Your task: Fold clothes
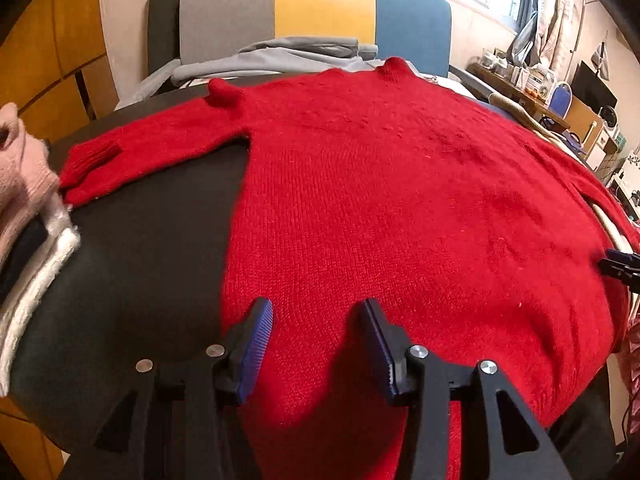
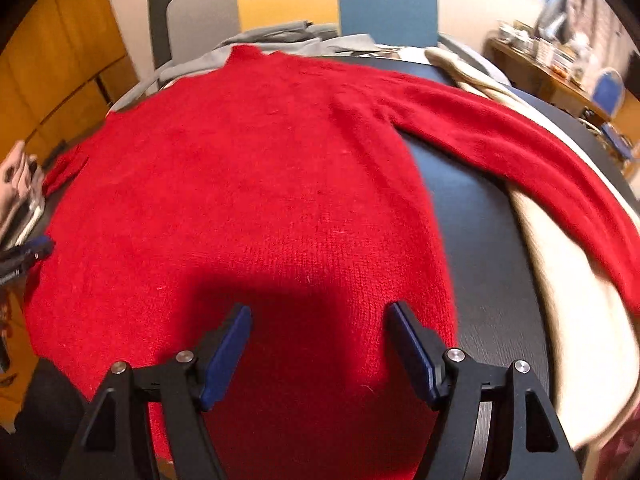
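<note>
The red sweater (image 1: 380, 200) is spread flat on the black table (image 1: 152, 240) under the wide-open, empty left gripper (image 1: 318, 308) and right gripper (image 2: 320, 312), with a cream garment (image 2: 580, 320) lying beside the latter.

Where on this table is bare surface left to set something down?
Two bare patches of the black table: one between the red sweater body, left sleeve and pink-white pile; another between body, right sleeve and cream garment. The far edge is crowded by grey clothes.
</note>
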